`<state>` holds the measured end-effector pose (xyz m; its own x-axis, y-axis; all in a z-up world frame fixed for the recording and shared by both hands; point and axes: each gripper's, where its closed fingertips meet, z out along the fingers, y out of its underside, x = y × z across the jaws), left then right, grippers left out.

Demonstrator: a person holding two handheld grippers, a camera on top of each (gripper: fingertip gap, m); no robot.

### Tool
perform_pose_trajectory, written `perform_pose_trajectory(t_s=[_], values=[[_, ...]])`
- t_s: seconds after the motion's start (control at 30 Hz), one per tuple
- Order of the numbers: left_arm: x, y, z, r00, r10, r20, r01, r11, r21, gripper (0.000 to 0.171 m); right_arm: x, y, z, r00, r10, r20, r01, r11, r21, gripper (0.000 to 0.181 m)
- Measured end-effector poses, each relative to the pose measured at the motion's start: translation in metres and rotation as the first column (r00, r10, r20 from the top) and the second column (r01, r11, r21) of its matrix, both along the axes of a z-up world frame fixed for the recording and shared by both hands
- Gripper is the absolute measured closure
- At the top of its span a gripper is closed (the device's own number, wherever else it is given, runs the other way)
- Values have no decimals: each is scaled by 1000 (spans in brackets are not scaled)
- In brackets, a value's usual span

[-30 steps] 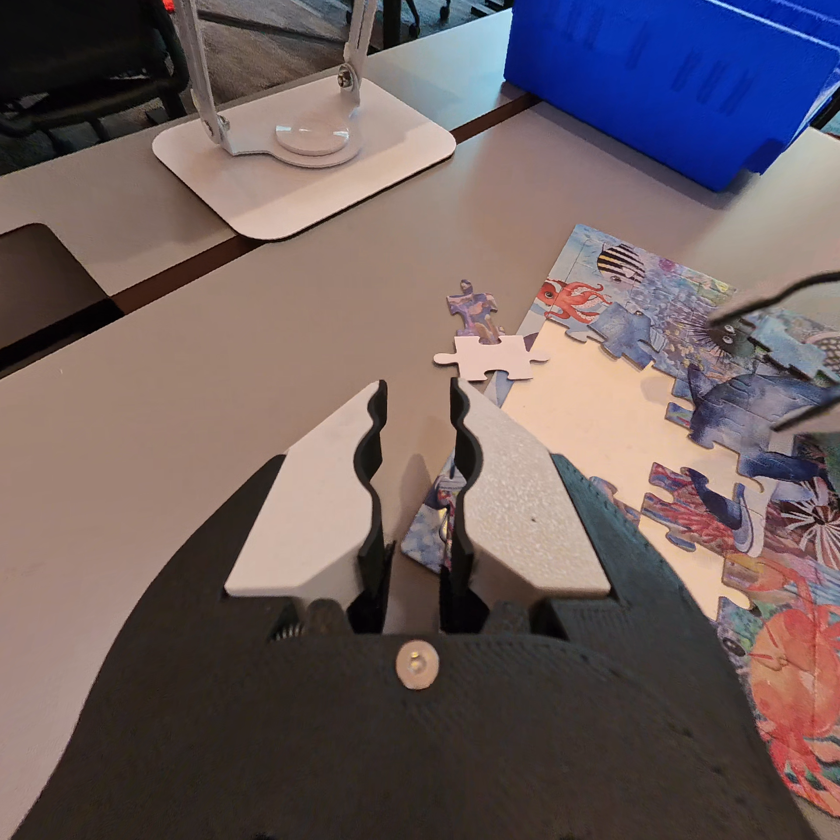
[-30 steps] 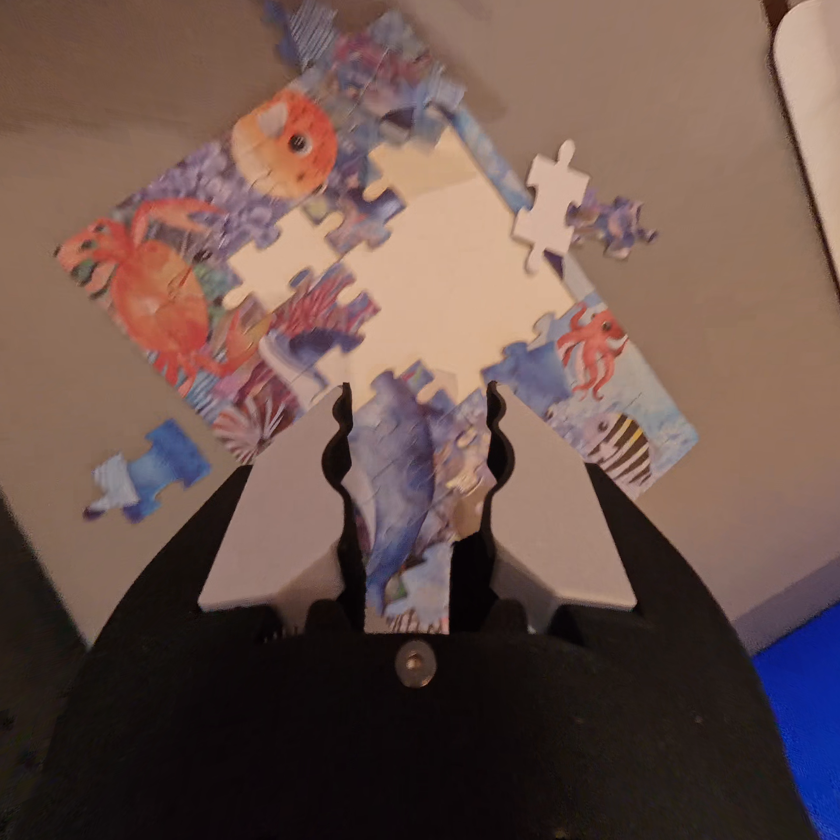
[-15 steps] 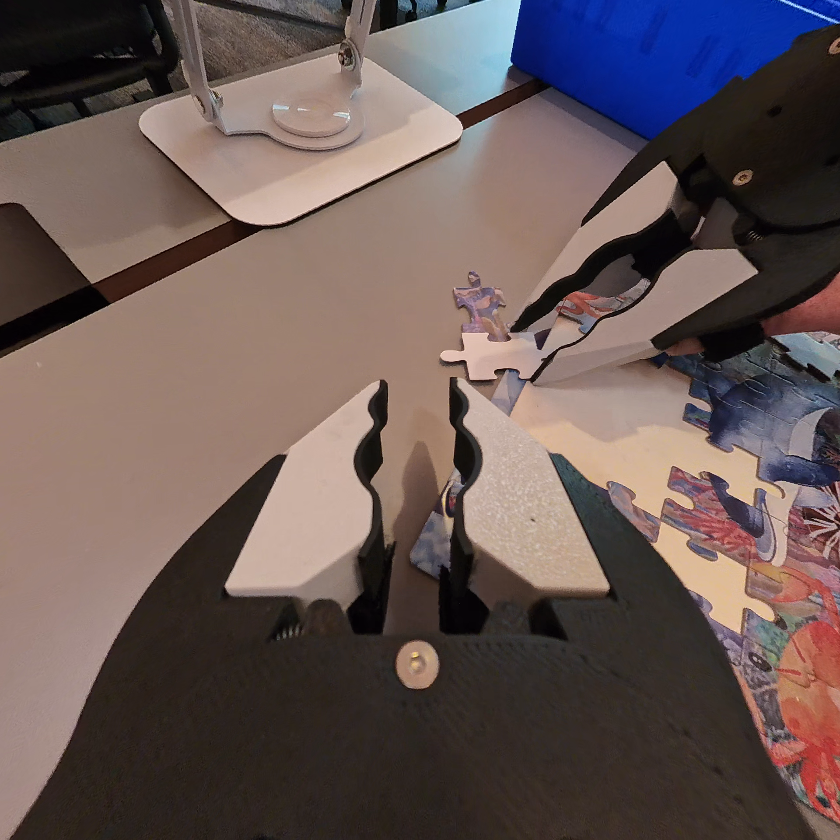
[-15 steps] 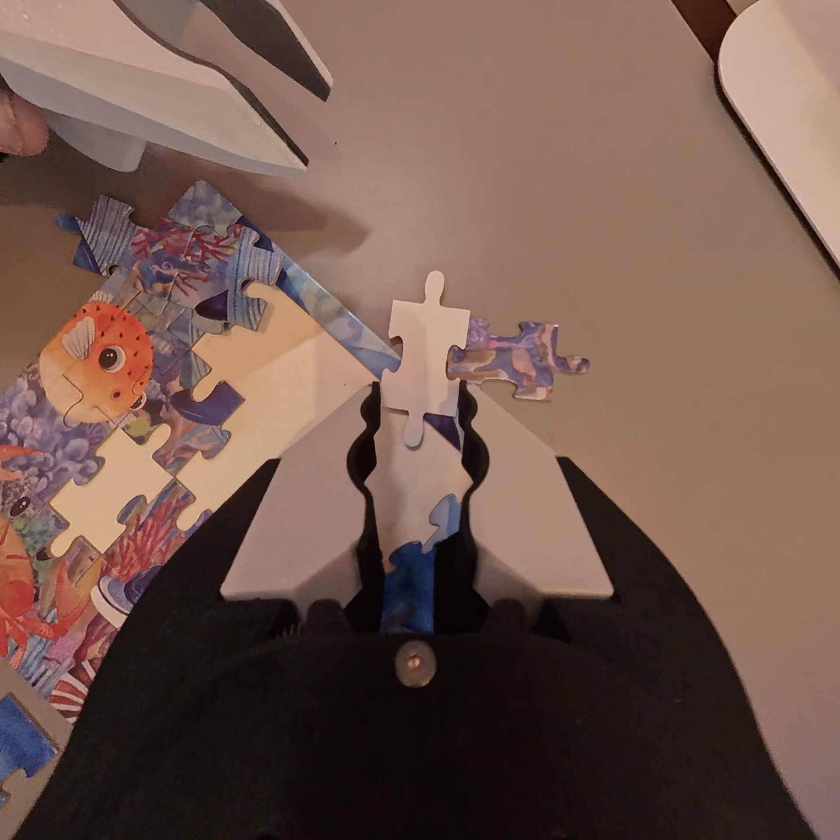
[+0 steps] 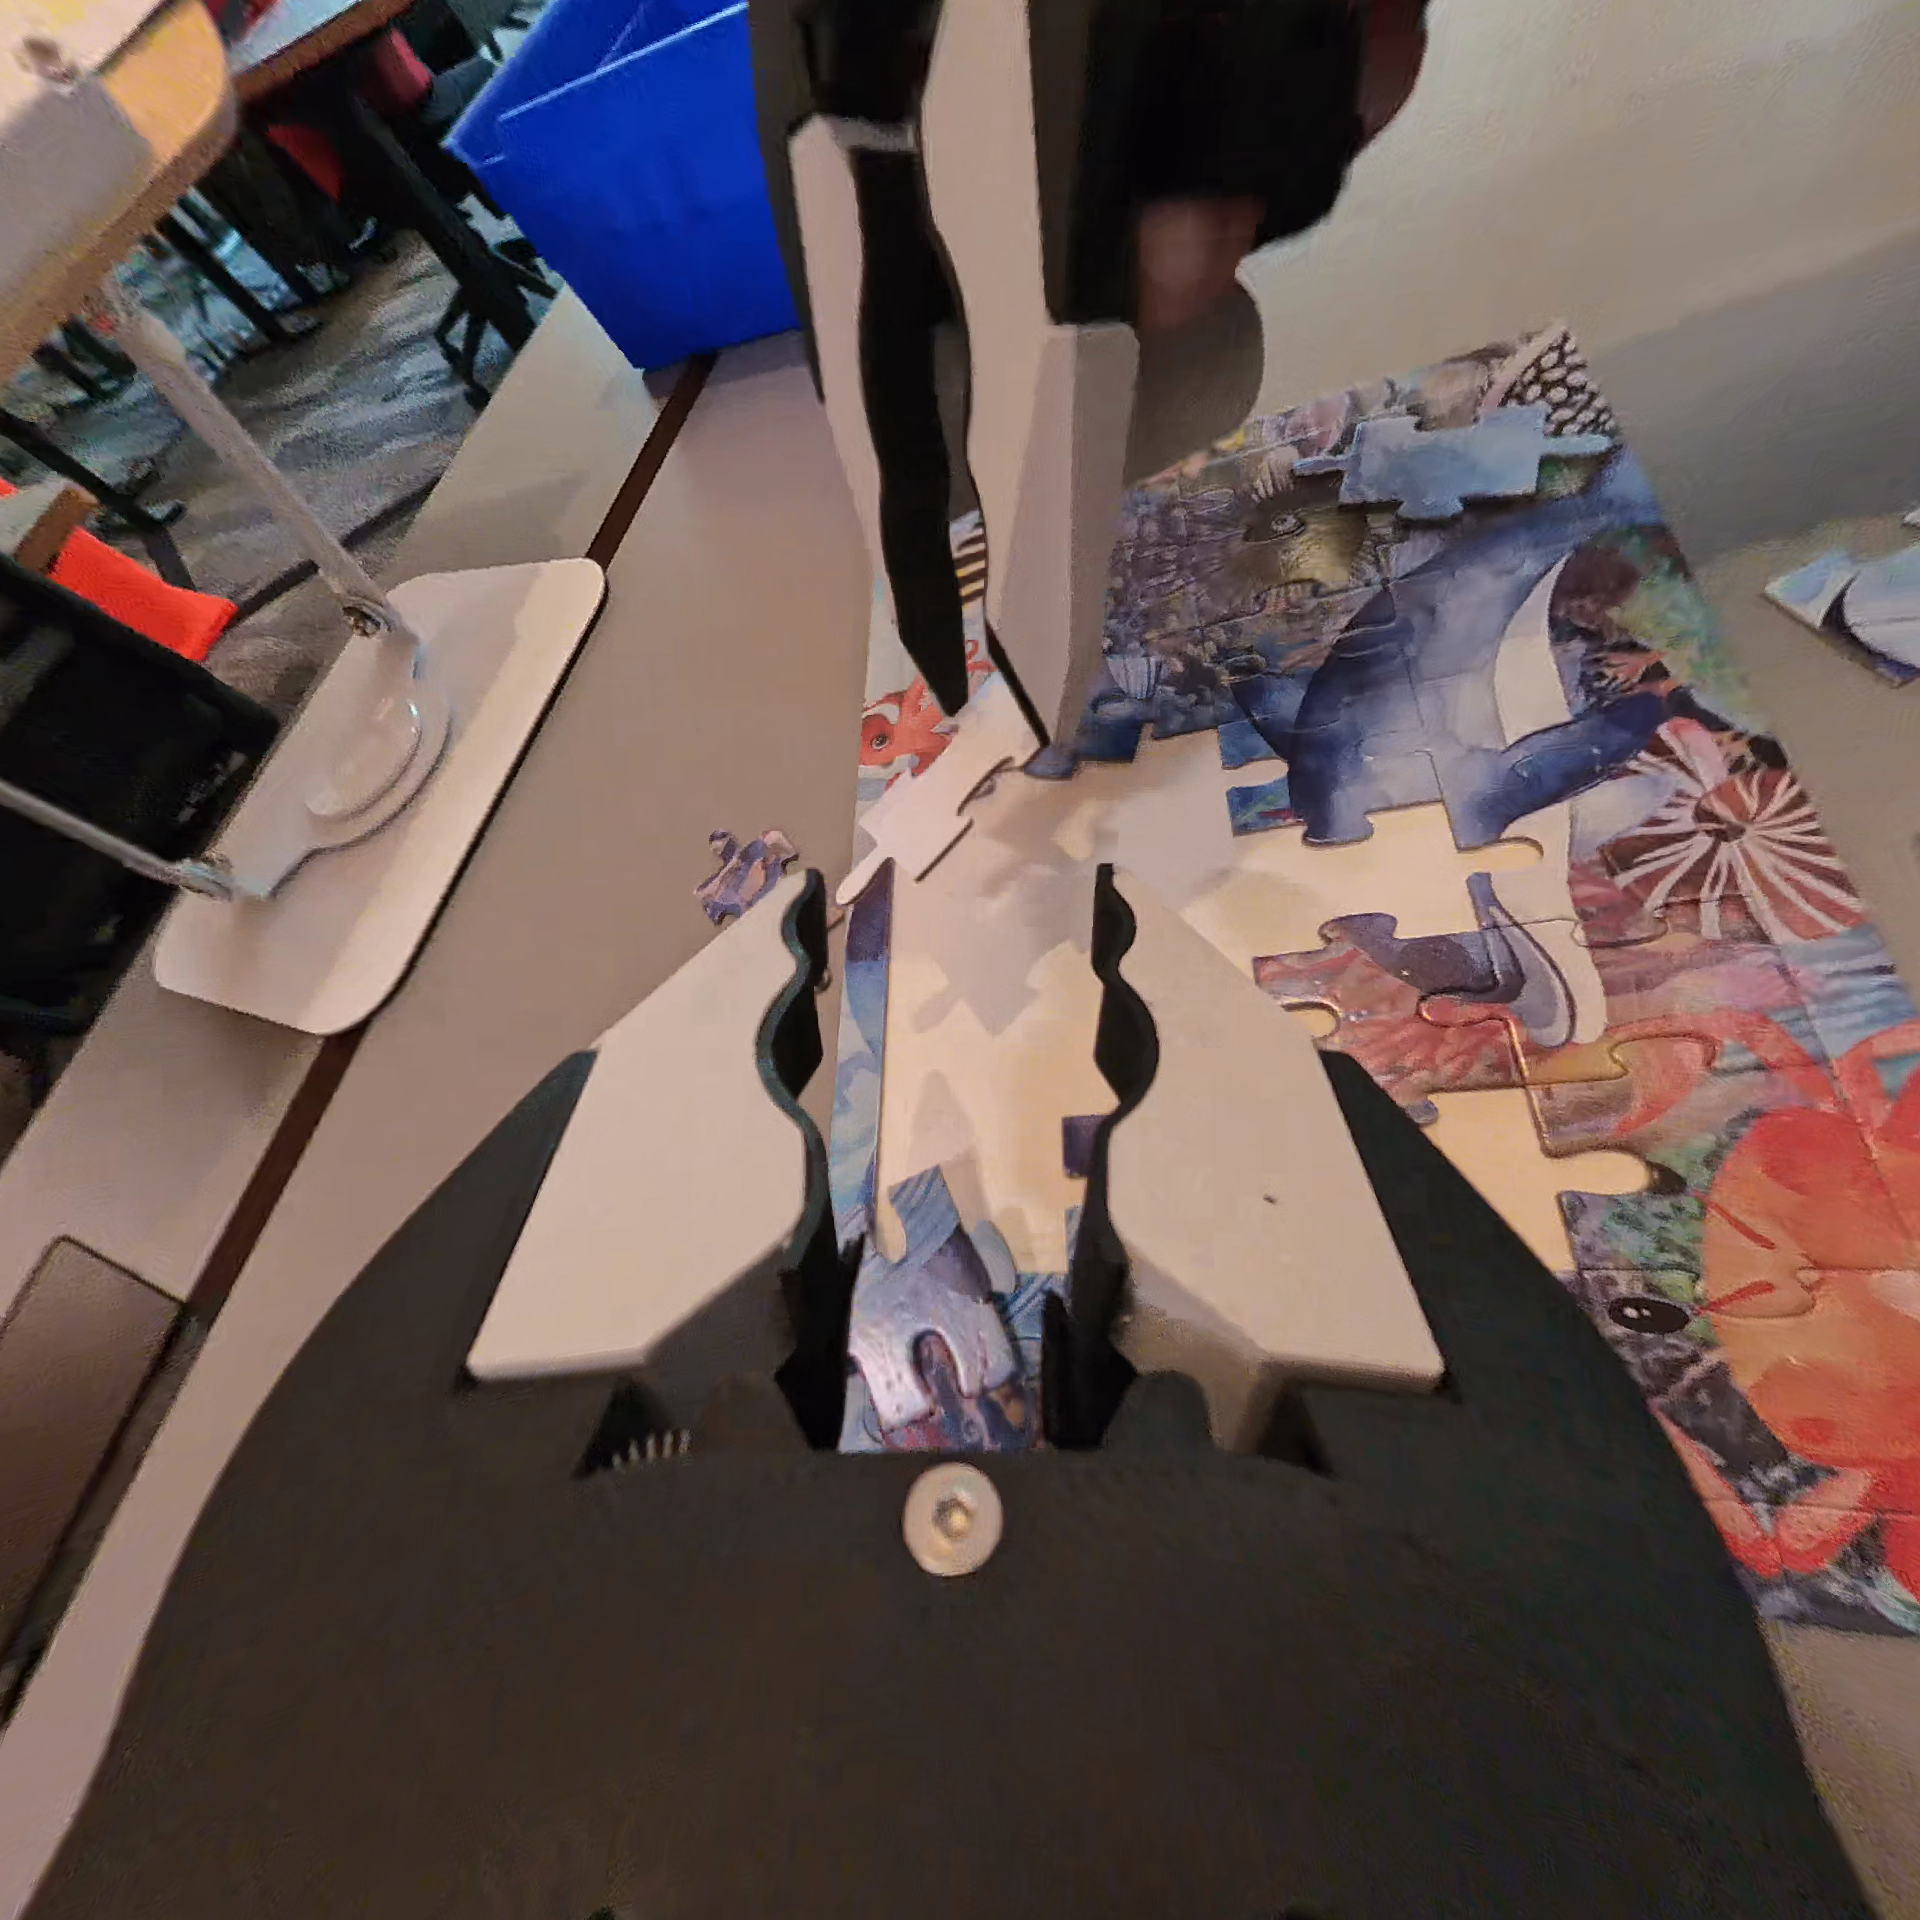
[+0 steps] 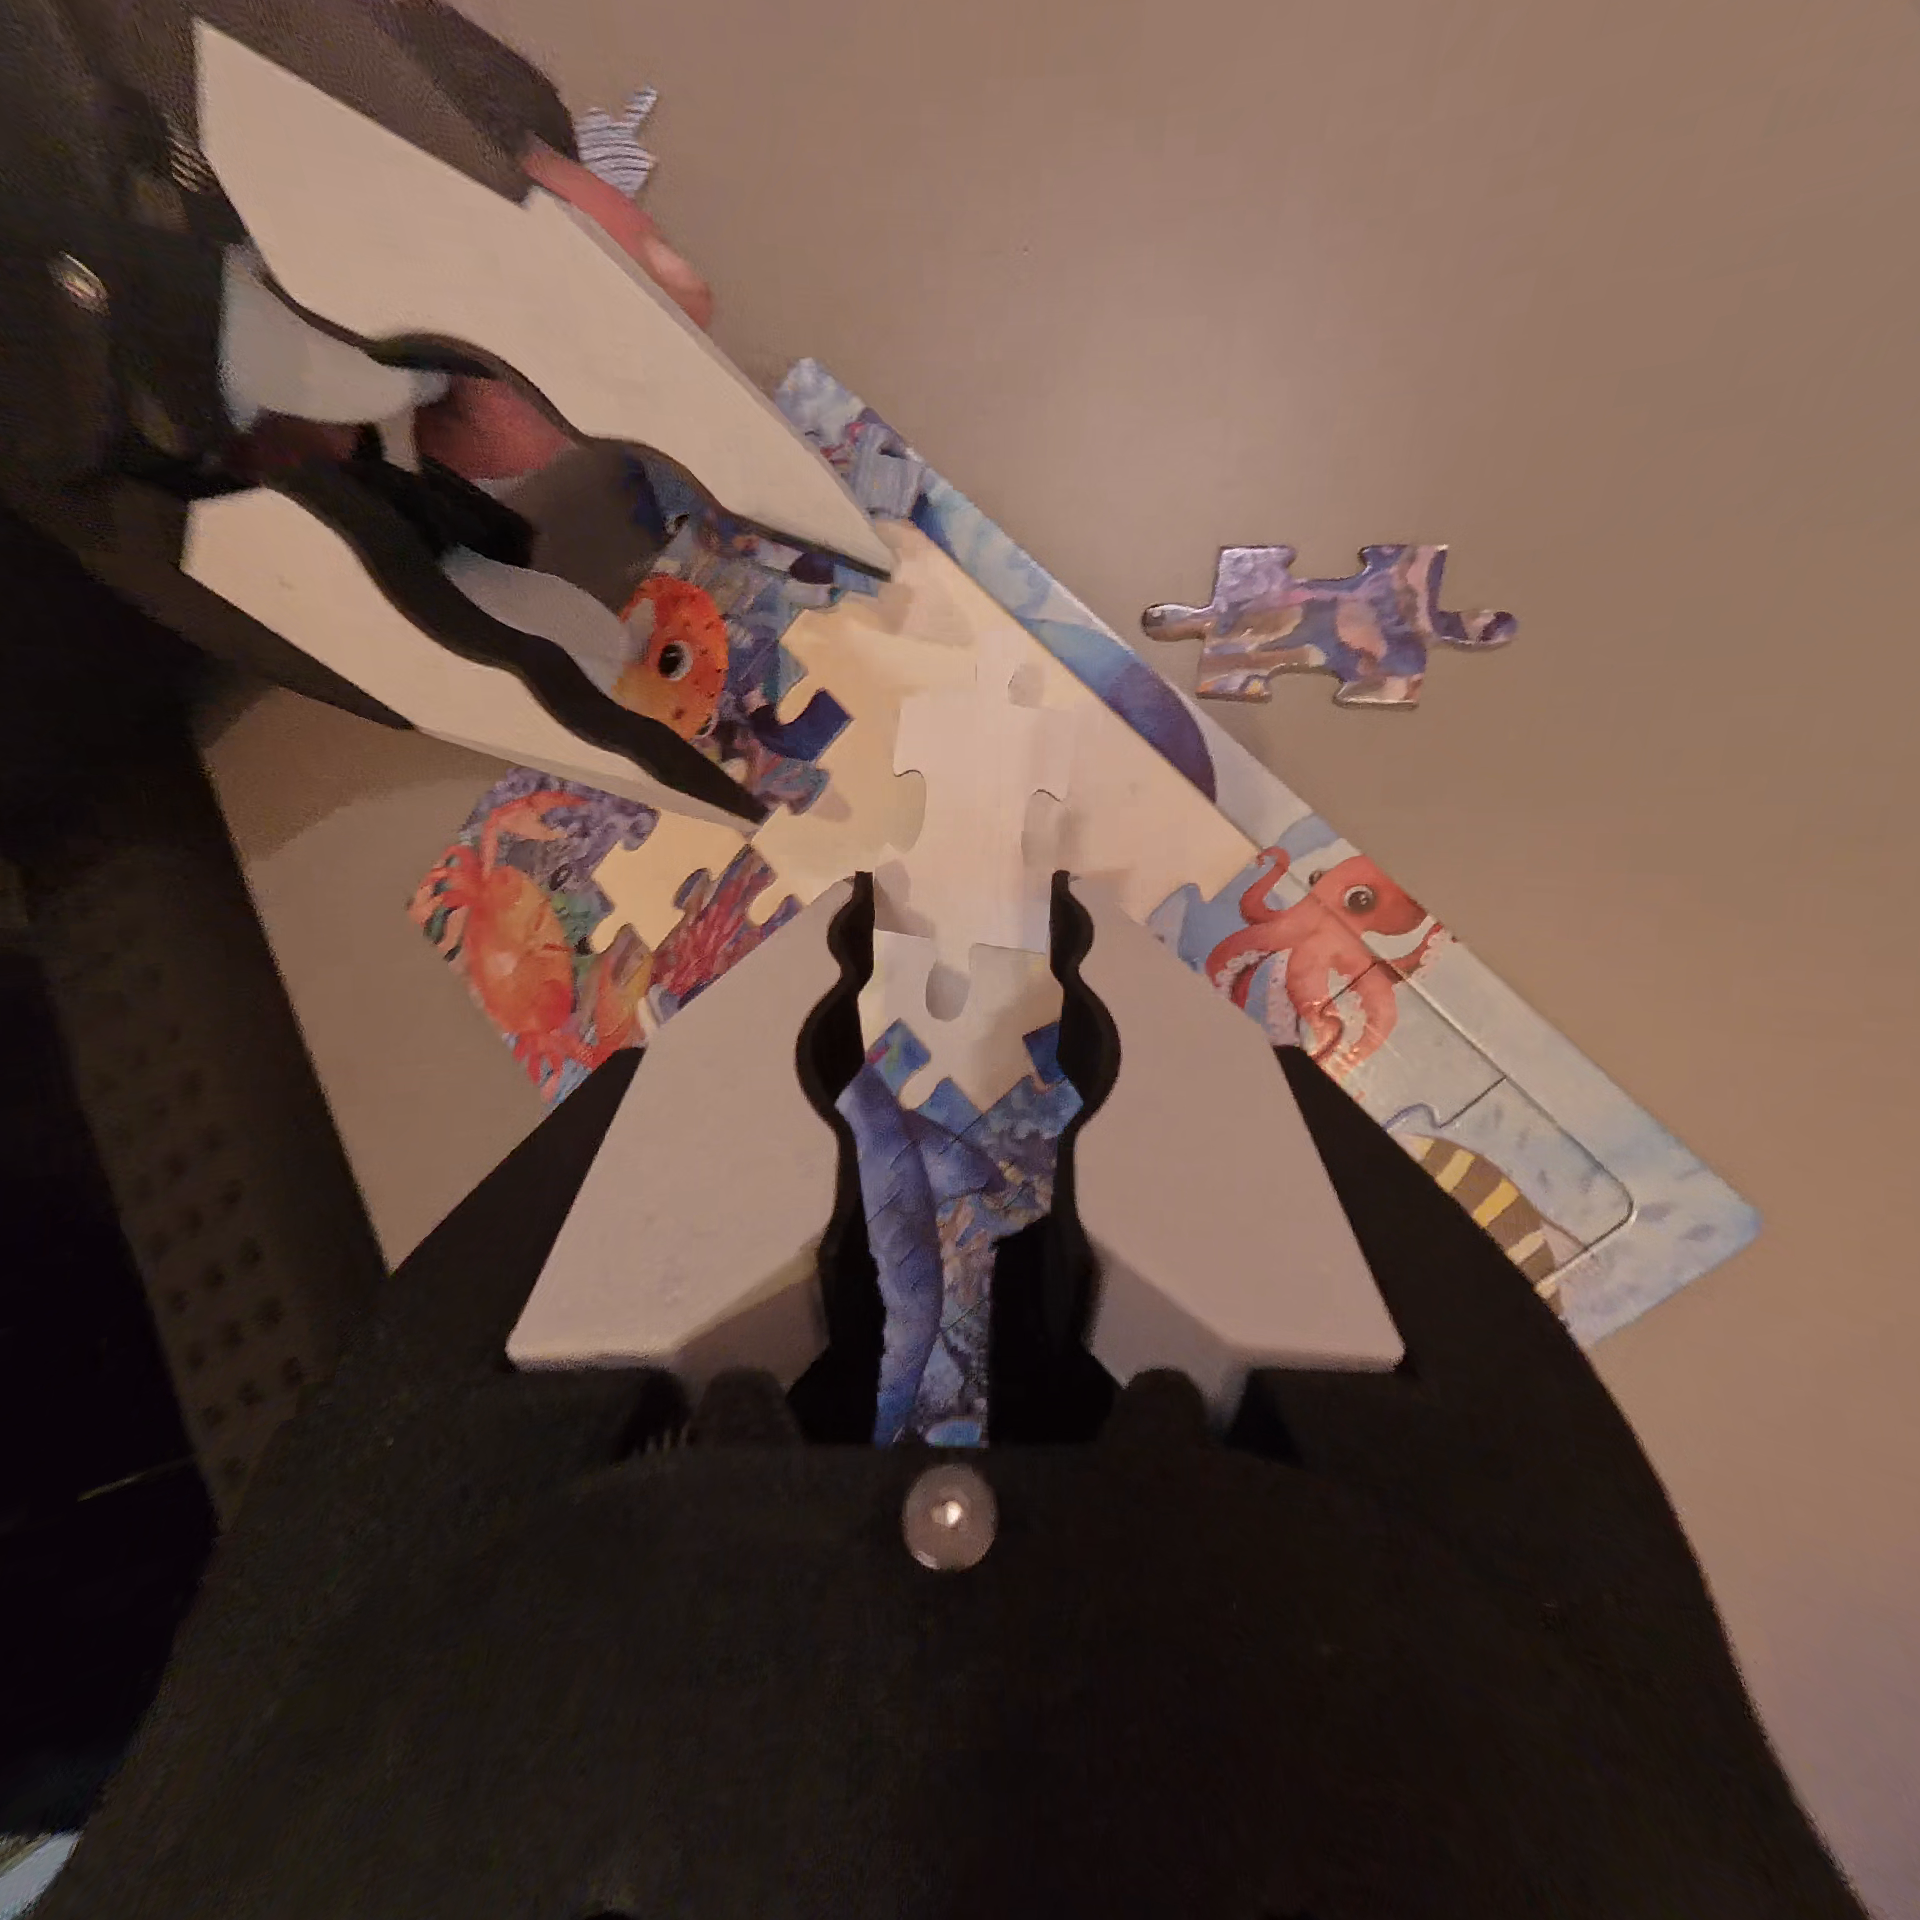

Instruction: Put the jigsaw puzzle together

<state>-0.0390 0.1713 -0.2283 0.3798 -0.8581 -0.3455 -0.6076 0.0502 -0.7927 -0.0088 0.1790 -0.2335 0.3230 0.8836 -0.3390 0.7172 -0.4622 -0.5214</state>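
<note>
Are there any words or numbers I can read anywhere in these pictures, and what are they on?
None: no words, numbers or signs show anywhere.
The jigsaw puzzle has only sea-animal pictures.
The upside-down piece is blank white.
The blue bin and both hand-held grippers are plain.

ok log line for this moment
left tongs: open, over tray | right tongs: open, tips at face-down white piece | purple piece: beside tray
</note>
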Motion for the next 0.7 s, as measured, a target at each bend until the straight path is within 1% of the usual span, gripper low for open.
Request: perform_pose_trajectory(t_s=[0.03,0.13,0.17,0.2,0.27,0.3,0.33,0.4,0.47,0.5,0.57,0.63,0.7], values=[[3,1,-1,1000,1,-23,-1,1000,27,124,3,-5,4,1000,15,-3,-15,1000,-24,149],[12,1,-2,999,-5,-45,9,997,82,139,8,-18,8,998,63,19,-61,996,-67,149],[16,-2,-2,999,-25,-45,29,997,78,150,9,-22,9,997,75,23,-73,994,-78,149],[19,-4,-4,998,-38,-49,42,996,78,157,9,-24,11,997,81,19,-79,993,-84,149],[22,-10,-12,995,-71,-73,74,997,38,163,10,-24,14,997,78,11,-77,993,-86,149],[25,-13,-13,995,-84,-53,85,996,17,171,8,-24,19,997,72,-17,-73,994,-87,149],[27,-12,-9,997,-75,-9,75,997,2,171,6,-23,25,996,70,-55,-75,993,-88,160],[33,-12,1,992,-67,110,76,994,-76,171,1,-14,41,991,38,-131,-42,999,-29,145],[36,-9,16,963,-32,269,79,982,-169,171,2,-8,59,978,10,-209,-4,999,32,145],[37,-10,24,937,-21,349,105,969,-224,171,5,-5,66,971,-6,-238,20,998,56,145],[33,-5,39,877,21,480,129,952,-277,171,10,-2,78,955,-27,-296,59,993,99,145],[31,-7,53,810,34,586,194,926,-323,171,14,-2,86,938,-44,-343,86,990,109,145],[28,-6,63,757,55,651,231,910,-345,171,16,-5,86,930,-47,-366,85,992,89,145]])
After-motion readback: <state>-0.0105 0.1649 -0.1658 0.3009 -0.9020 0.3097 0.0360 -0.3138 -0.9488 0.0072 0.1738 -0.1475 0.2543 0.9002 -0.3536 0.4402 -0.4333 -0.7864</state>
